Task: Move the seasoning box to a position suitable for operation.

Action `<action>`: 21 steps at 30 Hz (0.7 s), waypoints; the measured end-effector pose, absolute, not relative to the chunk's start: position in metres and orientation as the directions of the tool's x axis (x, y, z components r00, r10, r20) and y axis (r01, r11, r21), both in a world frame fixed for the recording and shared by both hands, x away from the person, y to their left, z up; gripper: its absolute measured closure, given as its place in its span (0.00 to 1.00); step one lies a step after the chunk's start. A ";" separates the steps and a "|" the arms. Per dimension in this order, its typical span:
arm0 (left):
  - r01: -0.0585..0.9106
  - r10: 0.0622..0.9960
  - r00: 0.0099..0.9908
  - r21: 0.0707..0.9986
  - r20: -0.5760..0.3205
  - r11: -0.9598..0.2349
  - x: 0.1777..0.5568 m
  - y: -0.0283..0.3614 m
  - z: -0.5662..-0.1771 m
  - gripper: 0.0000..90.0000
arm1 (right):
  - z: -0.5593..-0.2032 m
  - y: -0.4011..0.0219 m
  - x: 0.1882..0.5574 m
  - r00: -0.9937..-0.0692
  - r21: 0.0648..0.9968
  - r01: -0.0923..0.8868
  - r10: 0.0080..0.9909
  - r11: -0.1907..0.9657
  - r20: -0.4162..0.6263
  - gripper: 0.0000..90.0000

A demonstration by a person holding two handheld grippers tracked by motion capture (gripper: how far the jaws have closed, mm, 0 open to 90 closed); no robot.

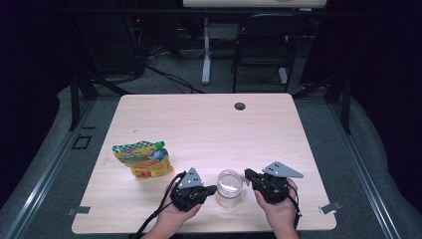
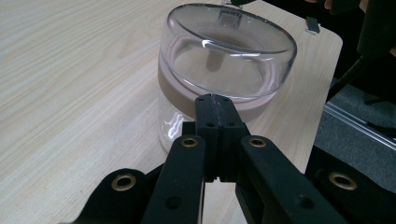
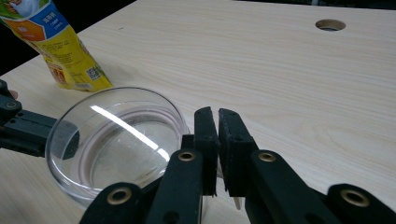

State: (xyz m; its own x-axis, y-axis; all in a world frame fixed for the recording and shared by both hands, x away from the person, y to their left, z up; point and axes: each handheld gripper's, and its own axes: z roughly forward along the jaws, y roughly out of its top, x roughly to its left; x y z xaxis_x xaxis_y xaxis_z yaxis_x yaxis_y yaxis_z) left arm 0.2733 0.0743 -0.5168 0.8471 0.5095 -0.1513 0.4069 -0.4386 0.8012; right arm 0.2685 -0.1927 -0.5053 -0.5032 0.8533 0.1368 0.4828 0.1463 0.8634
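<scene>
Glass jar (image 1: 230, 187) – between (closed) tongs

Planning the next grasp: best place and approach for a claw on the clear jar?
Probably the clear jar by its straight side wall, below the band at the lid seam, coming in level from either side. It stands upright between the left claw and right claw, both shut now. The clear lid is smooth and domed, so a top pinch would likely slip.

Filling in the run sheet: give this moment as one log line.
left tool: shut, empty | right tool: shut, empty | clear jar: upright between them, lidded | pouch: lying left
</scene>
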 end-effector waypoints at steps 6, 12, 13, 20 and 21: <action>0.402 0.508 0.849 0.803 -0.147 -0.440 0.274 0.072 -0.514 1.00 | -0.505 -0.193 0.268 -0.503 0.861 0.487 0.853 0.145 0.140 0.96; 0.398 0.505 0.851 0.800 -0.141 -0.448 0.275 0.071 -0.511 1.00 | -0.506 -0.194 0.267 -0.503 0.864 0.483 0.853 0.142 0.141 0.95; 0.395 0.506 0.851 0.804 -0.138 -0.445 0.275 0.070 -0.511 1.00 | -0.505 -0.194 0.267 -0.504 0.862 0.485 0.852 0.147 0.139 0.94; 0.392 0.501 0.855 0.802 -0.136 -0.451 0.277 0.068 -0.509 1.00 | -0.503 -0.195 0.260 -0.521 0.861 0.479 0.845 0.169 0.123 0.92; 0.392 0.502 0.854 0.804 -0.137 -0.448 0.277 0.068 -0.508 1.00 | -0.503 -0.195 0.260 -0.521 0.861 0.479 0.845 0.169 0.123 0.92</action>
